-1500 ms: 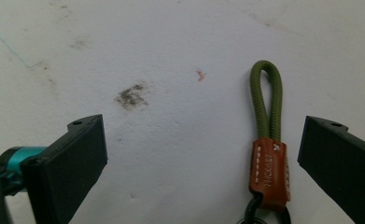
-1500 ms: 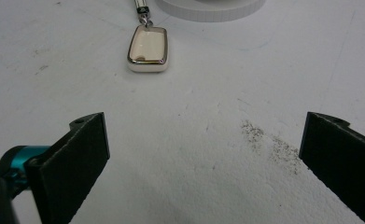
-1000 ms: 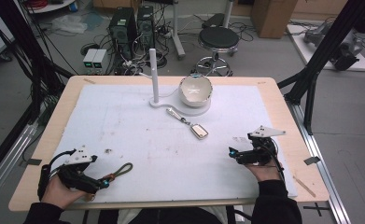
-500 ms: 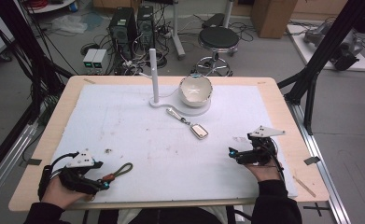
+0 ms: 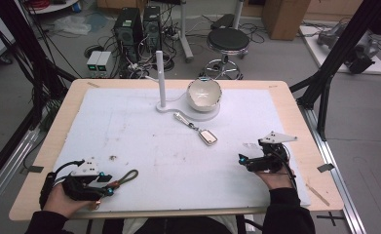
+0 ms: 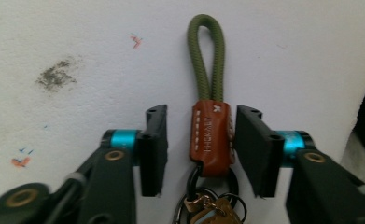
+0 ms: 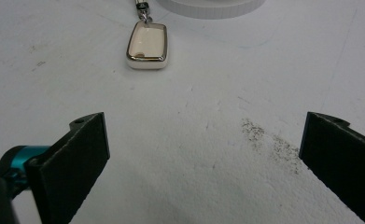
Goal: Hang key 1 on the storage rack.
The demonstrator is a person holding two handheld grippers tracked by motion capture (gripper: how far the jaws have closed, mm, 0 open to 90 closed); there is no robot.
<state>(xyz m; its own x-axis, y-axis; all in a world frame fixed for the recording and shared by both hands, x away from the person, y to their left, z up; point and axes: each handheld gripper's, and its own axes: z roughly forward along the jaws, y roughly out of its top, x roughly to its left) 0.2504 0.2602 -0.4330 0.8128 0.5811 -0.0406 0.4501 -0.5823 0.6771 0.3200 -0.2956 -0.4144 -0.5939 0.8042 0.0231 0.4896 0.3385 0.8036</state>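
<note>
Since the left gripper (image 6: 200,149) is spread around the keychain's brown leather tab (image 6: 211,137), the jaws should be pressed squarely onto it.

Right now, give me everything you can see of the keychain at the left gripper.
The keychain has an olive-green cord loop running into a brown stitched tab that looks like leather, stamped with lettering too small to read. Below the tab, a dark ring carries brass-coloured keys. It lies flat on the white table mat near the front left edge, loop pointing away from the hand. The left gripper straddles the tab with its jaws apart; one jaw sits close against the tab, the other stands clear.
</note>
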